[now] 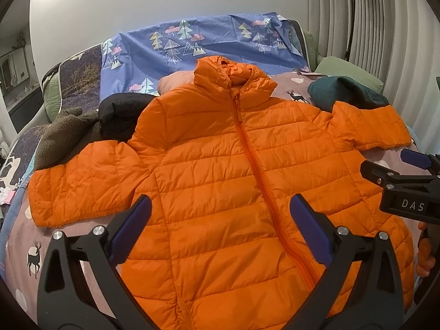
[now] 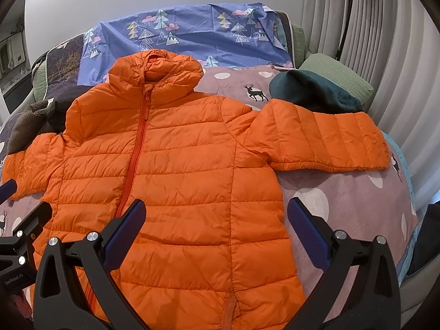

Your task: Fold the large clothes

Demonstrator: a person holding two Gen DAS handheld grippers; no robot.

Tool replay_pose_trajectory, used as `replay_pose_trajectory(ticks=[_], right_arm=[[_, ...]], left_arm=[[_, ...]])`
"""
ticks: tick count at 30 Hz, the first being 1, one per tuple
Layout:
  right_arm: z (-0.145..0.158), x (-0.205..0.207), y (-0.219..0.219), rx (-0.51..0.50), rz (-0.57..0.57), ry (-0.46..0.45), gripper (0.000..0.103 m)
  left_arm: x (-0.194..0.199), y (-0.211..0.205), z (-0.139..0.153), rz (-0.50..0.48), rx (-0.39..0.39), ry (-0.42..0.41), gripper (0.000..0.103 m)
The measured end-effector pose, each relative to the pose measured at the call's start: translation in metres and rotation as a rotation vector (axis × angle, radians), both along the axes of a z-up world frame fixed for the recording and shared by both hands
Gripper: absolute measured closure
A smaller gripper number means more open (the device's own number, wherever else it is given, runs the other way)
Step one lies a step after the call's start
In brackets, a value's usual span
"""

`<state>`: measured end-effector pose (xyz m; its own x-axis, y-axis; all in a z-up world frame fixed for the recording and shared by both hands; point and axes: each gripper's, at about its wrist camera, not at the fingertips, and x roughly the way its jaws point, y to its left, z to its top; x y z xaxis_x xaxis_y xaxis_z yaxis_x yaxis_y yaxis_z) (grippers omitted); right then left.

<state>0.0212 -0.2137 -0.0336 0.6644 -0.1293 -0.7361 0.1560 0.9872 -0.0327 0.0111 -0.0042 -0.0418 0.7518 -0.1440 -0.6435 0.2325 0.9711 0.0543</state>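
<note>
Left tool (image 1: 220, 231) sits nearest the lens, fingers spread wide with nothing between them, hovering over the lower front of the orange puffer jacket (image 1: 233, 178); the zipper (image 1: 255, 165) runs from 12 o'clock down toward 5 o'clock, passing just inside the right-hand blue pad (image 1: 310, 228). Whether the pads touch the fabric cannot be told. Right tool (image 2: 217, 231) is likewise wide open and holds nothing; its left pad (image 2: 123, 233) lies over the jacket body, its right pad (image 2: 308, 233) over the pink deer-print bedcover (image 2: 357, 200) just beyond the jacket's side edge. Jacket lies flat, front up and zipped, on the bed, hood at 12 o'clock, one sleeve (image 2: 327, 140) stretched out toward 2 o'clock in the right wrist view, the other sleeve (image 1: 82, 181) toward 9 o'clock in the left wrist view. Each tool shows at the edge of the other's view: right one at 3 o'clock in the left wrist view, left one at 8 o'clock in the right wrist view, so the two sit side by side. Dark green garment (image 2: 313, 93) lies at the far sleeve's upper edge; brown fleece (image 1: 66, 134) and a black garment (image 1: 121, 118) lie near the jacket's other shoulder.
</note>
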Motion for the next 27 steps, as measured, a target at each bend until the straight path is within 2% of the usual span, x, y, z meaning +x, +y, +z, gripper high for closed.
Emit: replay_pose_trajectory(ticks=[11,14,16,20,23,27], right_arm=[[0.012,0.009,0.001,-0.019,0.033,-0.039,0.001],[0.019,0.014,0.001,0.013,0.085,-0.067,0.001],[0.029,0.028,-0.004,0.07,0.145,-0.094,0.001],[0.048,0.088,-0.032,0.261,0.229,-0.099,0.001],[0.054,0.151,-0.055,0.37,0.261,-0.071,0.001],[0.045,0.235,-0.078,0.433,0.224,-0.026,0.005]], left_arm=[[0.011,0.005,0.012,0.021,0.015,-0.04,0.002],[0.016,0.004,0.018,0.014,0.03,-0.06,0.002],[0.024,0.003,0.024,-0.002,0.034,-0.073,0.002],[0.06,-0.001,0.046,-0.051,0.03,-0.081,0.013],[0.11,-0.002,0.07,-0.056,0.008,-0.082,0.017],[0.206,-0.006,0.088,-0.034,-0.017,-0.03,0.017]])
